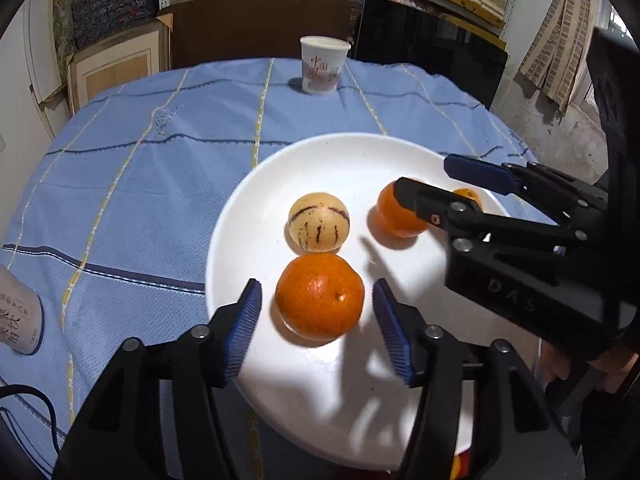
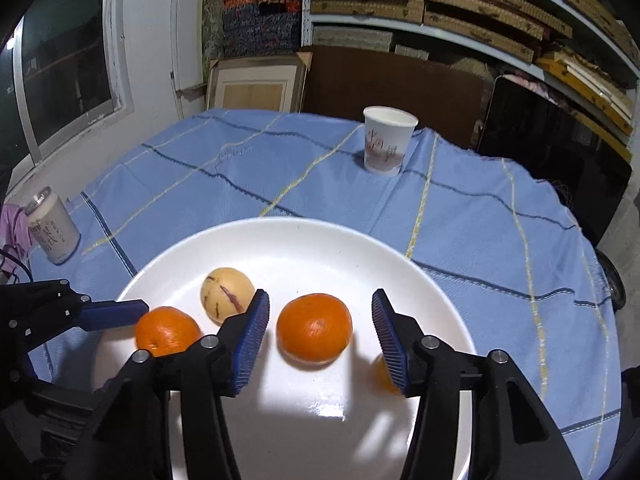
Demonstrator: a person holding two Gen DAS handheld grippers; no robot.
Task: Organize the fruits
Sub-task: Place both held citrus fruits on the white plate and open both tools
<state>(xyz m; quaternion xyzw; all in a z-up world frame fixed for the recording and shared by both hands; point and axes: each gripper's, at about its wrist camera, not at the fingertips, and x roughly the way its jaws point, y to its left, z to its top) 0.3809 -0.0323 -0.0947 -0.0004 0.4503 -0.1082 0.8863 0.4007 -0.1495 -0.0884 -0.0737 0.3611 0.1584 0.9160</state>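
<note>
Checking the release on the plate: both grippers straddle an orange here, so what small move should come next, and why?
Probably lift both grippers straight back off the plate. The left gripper brackets one orange and the right gripper the other orange, with gaps at the pads, both fruits resting on the plate. Rising straight avoids nudging them.

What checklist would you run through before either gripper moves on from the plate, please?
1. Left gripper open, pads clear of the near orange: ok.
2. Right gripper open around the second orange, not pressing: ok.
3. Both oranges rest on the white plate: ok.
4. Striped pale fruit on plate, untouched: ok.
5. Small orange fruit behind right gripper, fully on plate: cannot tell.
</note>
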